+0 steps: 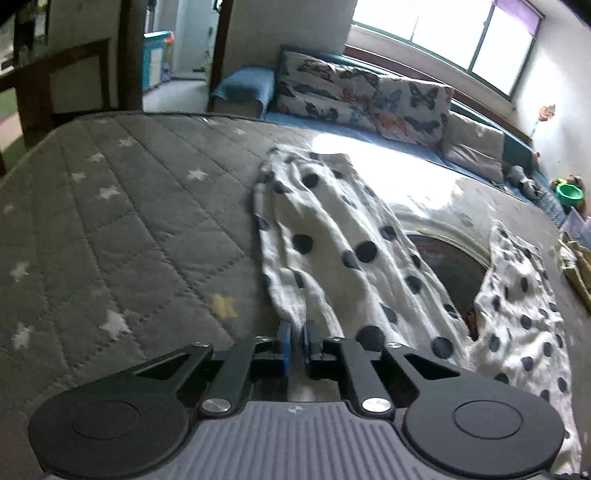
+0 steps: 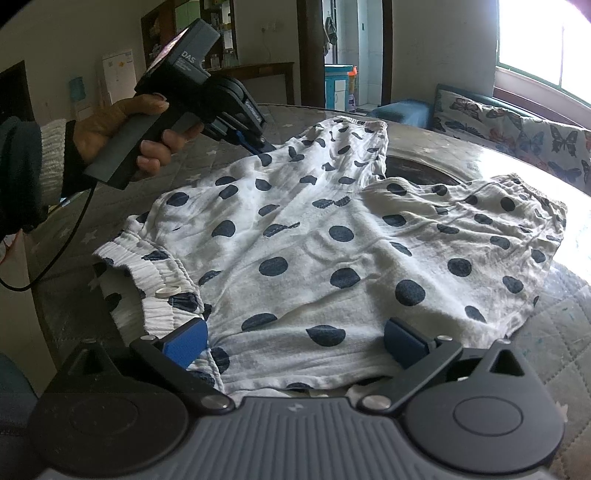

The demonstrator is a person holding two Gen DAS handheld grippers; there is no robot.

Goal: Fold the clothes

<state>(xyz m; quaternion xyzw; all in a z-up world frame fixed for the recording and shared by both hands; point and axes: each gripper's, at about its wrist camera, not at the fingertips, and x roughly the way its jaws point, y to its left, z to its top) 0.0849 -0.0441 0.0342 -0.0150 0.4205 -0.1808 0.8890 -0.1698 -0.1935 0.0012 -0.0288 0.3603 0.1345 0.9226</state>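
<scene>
White shorts with dark polka dots (image 2: pixel 314 240) lie spread on a grey quilted table cover (image 1: pixel 129 221), legs pointing away, elastic waistband (image 2: pixel 147 266) near me. My left gripper (image 1: pixel 297 343) is shut on the side edge of one leg of the shorts (image 1: pixel 332 240); it also shows in the right wrist view (image 2: pixel 258 146), held by a hand. My right gripper (image 2: pixel 295 343) is open, its blue pads either side of the waist area, just above the cloth.
A dark round patch (image 1: pixel 454 266) of the table shows between the two legs. A sofa with butterfly cushions (image 1: pixel 362 99) runs behind the table under a bright window (image 1: pixel 461 33). A wooden chair (image 1: pixel 55 85) stands far left. A green bowl (image 1: pixel 570 192) sits at right.
</scene>
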